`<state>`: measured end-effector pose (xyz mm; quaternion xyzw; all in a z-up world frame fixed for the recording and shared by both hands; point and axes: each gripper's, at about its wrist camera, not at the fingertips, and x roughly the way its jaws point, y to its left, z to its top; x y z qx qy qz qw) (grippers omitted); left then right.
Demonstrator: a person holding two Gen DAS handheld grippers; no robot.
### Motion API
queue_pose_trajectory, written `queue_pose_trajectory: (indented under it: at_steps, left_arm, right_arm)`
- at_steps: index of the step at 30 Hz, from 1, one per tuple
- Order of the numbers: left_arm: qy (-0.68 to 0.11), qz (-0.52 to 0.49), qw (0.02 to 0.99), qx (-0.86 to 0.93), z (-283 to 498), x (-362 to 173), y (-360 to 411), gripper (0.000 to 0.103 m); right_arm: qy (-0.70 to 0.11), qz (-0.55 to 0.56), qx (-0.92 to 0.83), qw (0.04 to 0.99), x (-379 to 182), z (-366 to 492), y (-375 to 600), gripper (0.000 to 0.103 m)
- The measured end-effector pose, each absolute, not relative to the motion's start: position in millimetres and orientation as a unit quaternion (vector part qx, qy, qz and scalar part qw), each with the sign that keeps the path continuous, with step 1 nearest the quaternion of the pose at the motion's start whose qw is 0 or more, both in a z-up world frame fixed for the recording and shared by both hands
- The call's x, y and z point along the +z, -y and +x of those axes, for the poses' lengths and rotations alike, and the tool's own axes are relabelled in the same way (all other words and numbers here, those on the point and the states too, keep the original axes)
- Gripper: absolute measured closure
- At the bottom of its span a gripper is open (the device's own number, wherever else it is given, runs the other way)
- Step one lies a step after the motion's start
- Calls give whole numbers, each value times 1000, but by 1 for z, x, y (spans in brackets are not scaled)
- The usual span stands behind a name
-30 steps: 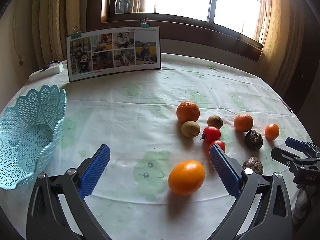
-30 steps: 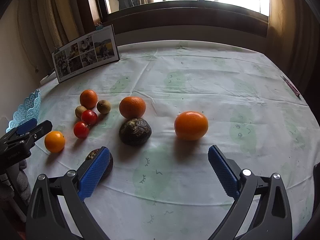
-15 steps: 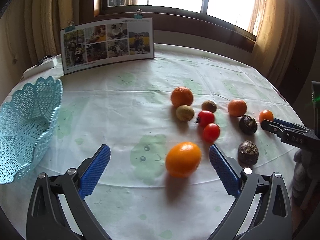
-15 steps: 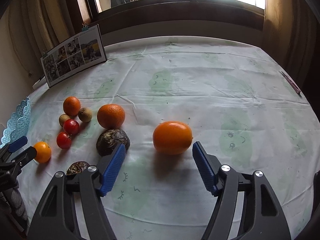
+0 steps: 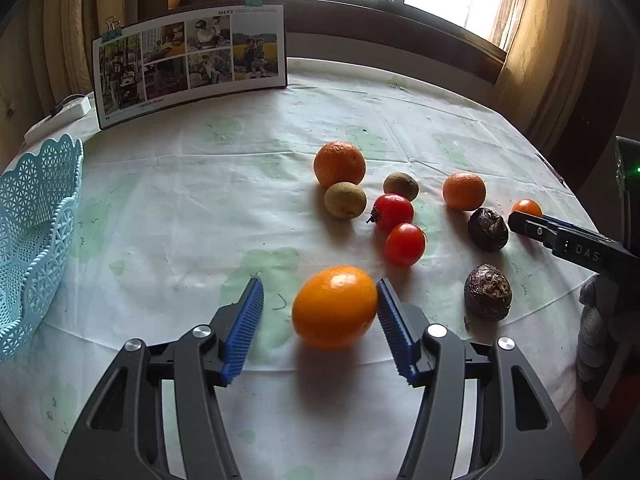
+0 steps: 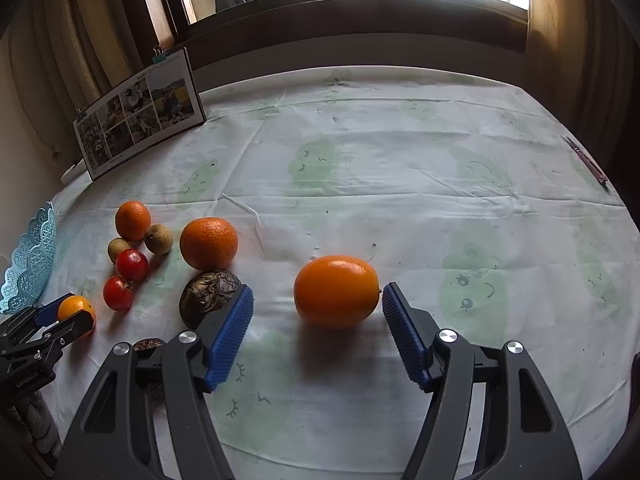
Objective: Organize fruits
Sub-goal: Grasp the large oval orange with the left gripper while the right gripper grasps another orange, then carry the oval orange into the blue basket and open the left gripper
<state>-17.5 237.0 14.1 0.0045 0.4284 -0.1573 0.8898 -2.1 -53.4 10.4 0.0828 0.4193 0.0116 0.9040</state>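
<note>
Orange and smooth, the large citrus (image 5: 335, 307) lies on the tablecloth (image 5: 200, 200) between the blue pads of the left gripper (image 5: 320, 326); jaws apart, one pad touching or nearly touching its skin. The right gripper (image 6: 318, 330), jaws likewise apart, brackets a second orange fruit (image 6: 337, 290) without clamping it. Progress: none visible. The blue lattice basket (image 5: 36, 216) shows no fruit in its visible part. Oranges, tomatoes (image 5: 405, 244) and passion fruits (image 5: 487, 292) remain to be moved.
</note>
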Motion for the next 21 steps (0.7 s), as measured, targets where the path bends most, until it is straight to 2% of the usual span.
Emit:
queue_pose_trajectory:
  at_steps: [3,4,6,21]
  left_arm:
    - [-429,8,889,-161,-19,12,-234,48]
    - [-429,11,888,-162,-20,12,-233,50]
    - [-429,12,889,-162,-21,11,-232,59]
    - [-399,18,909,-121,-28,25,-240,61]
  right_arm:
    - [-423,79,5,903,9,2,54,46]
    - [-422,79,3,903,9,2,54,51]
    - [-421,83,1,903,8,2,57,60]
    - [-407,94,-4,909,16,-9,57,60]
